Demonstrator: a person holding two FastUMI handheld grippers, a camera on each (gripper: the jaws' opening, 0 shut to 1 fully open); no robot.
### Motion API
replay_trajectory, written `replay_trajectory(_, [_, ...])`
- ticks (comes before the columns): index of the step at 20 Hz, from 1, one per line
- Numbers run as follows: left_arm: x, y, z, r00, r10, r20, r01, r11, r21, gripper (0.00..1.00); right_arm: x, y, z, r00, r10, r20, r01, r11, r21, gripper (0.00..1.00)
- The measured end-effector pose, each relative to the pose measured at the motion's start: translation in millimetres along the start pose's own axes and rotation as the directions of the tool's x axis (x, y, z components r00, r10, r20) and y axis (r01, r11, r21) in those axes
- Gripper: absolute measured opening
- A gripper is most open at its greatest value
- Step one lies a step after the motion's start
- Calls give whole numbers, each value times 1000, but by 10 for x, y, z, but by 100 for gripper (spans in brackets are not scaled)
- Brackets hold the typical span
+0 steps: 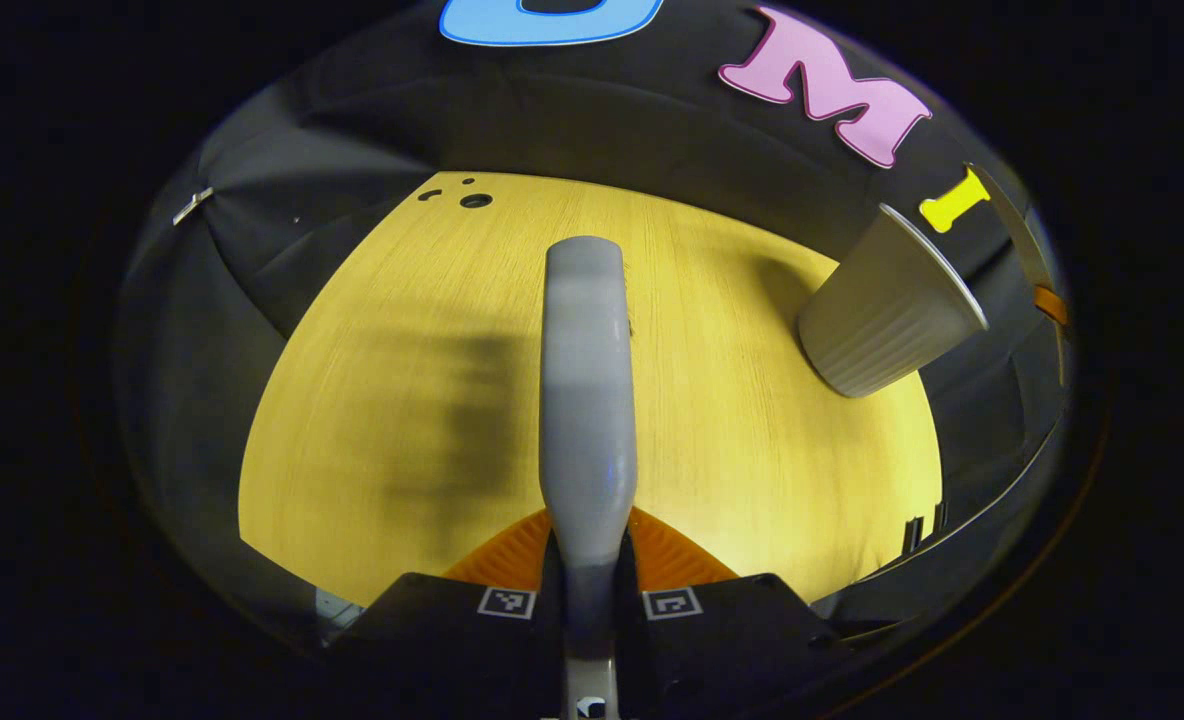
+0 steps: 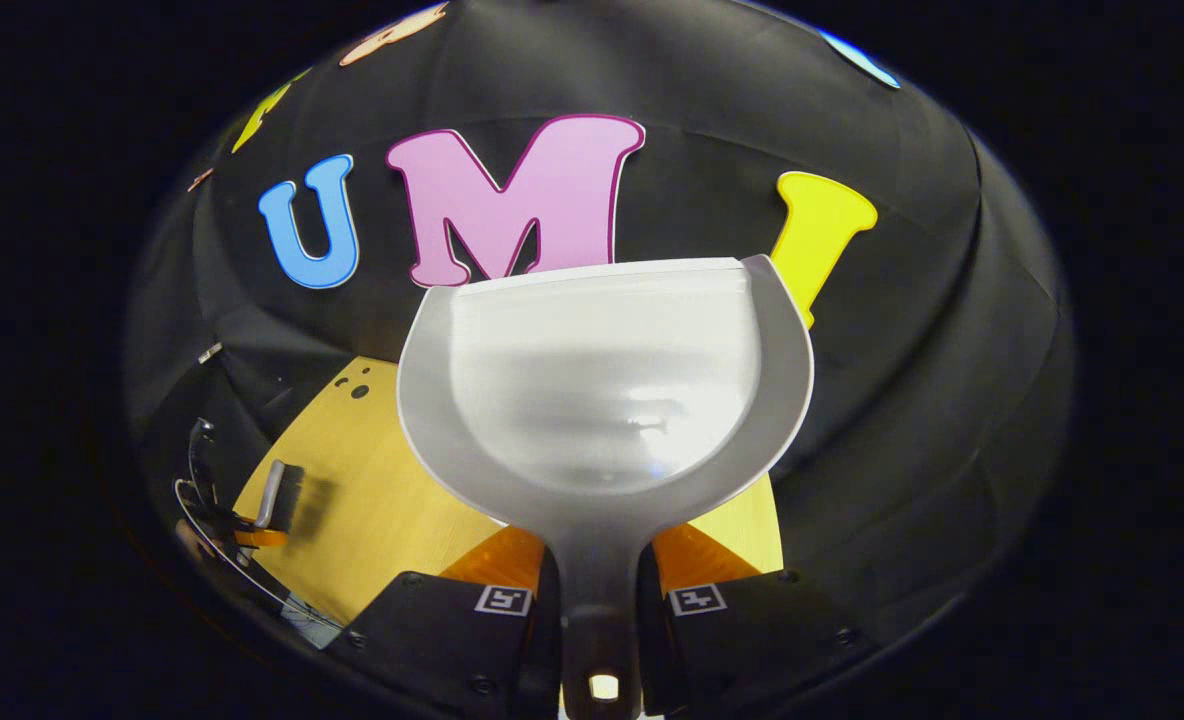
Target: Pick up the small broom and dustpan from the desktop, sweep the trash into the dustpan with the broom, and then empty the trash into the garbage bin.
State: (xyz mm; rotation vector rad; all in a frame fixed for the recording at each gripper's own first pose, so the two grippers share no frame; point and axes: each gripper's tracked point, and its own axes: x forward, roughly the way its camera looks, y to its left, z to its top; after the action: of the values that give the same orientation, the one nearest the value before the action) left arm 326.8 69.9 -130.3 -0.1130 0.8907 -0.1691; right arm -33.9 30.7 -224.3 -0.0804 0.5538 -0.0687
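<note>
Grey bin (image 1: pixel 887 305) right of broom (image 1: pixel 587 400); both tongs clamped: left (image 1: pixel 589 580) broom, right (image 2: pixel 600 590) dustpan (image 2: pixel 602 380).

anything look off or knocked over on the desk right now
Nothing stands out. The bin looks tilted, which the fisheye view may cause. Left claw holds the broom, right claw the dustpan; no trash shows.

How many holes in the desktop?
3, clustered at the desktop's far left corner: one larger round hole, two smaller beside it. More may be hidden behind the broom.
</note>
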Motion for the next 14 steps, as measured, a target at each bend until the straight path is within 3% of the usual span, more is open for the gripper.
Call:
replay_trajectory(3, [76, 94, 45, 1000, -20, 5, 20, 999, 29, 25, -223, 271, -77, 1000, 21, 11, -22, 998, 55, 35])
replay_trajectory(8, [188, 325, 25, 1000, -8, 6, 8, 996, 84, 25, -436, 1088, -401, 985, 163, -48, -153, 974, 166, 35])
replay_trajectory(14, [290, 469, -82, 1000, -11, -11, 11, 999, 47, 25, -346, 1829, -829, 961, 248, -122, -233, 964, 129, 35])
